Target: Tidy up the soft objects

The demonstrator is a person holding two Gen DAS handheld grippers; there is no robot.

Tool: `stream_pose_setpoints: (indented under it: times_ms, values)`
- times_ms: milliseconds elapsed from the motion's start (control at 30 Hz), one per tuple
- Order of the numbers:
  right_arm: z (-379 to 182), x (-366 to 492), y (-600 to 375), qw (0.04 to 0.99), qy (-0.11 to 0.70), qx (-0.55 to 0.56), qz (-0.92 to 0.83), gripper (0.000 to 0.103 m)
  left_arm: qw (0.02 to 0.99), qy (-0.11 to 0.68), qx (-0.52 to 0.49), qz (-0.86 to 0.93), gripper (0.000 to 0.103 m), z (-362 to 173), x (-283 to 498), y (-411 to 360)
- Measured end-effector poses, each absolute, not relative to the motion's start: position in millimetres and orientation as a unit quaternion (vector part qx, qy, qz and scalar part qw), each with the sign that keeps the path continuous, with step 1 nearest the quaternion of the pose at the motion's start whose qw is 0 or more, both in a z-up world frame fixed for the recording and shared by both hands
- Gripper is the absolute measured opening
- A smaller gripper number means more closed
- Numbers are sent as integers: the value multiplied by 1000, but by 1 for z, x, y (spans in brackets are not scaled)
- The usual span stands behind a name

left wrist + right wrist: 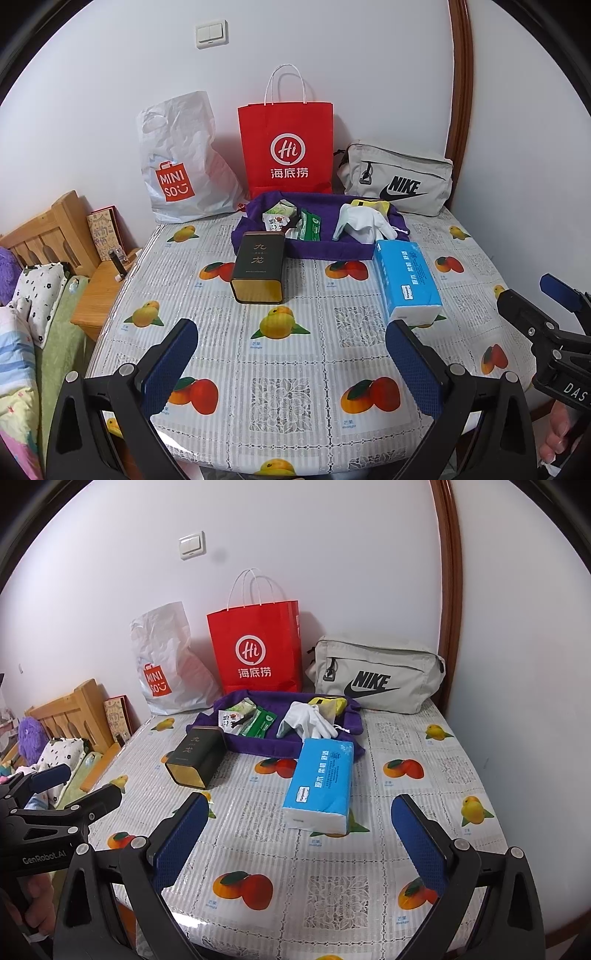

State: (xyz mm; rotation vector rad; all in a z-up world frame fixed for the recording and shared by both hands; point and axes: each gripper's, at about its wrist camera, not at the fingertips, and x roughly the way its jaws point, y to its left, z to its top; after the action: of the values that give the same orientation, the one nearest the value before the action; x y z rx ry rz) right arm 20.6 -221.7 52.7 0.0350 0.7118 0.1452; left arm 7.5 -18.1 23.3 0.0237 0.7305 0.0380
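While both grippers are hovering over near table edge, jaws spread wide and holding nothing, left gripper (291, 358) and right gripper (306, 836) seem to be starting approach. Blue tissue pack (320, 782) is lying near-right of purple cloth tray (258, 744), touching it; white gloves (308, 720) are sitting inside. Likely next: right gripper reaching forward, straddling pack's narrow width, squeezing gently.

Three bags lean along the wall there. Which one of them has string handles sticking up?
The red paper bag in the middle. The white plastic bag has a cut-out grip, and the grey zip pouch lies low.
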Motion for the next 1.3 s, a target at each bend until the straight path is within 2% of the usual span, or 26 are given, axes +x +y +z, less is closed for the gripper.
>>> stream_pose_setpoints:
  times_ms: [1300]
  values:
    - [53, 19, -223, 934, 350, 17, 72, 98, 933, 358, 11, 22, 103, 25, 7, -15]
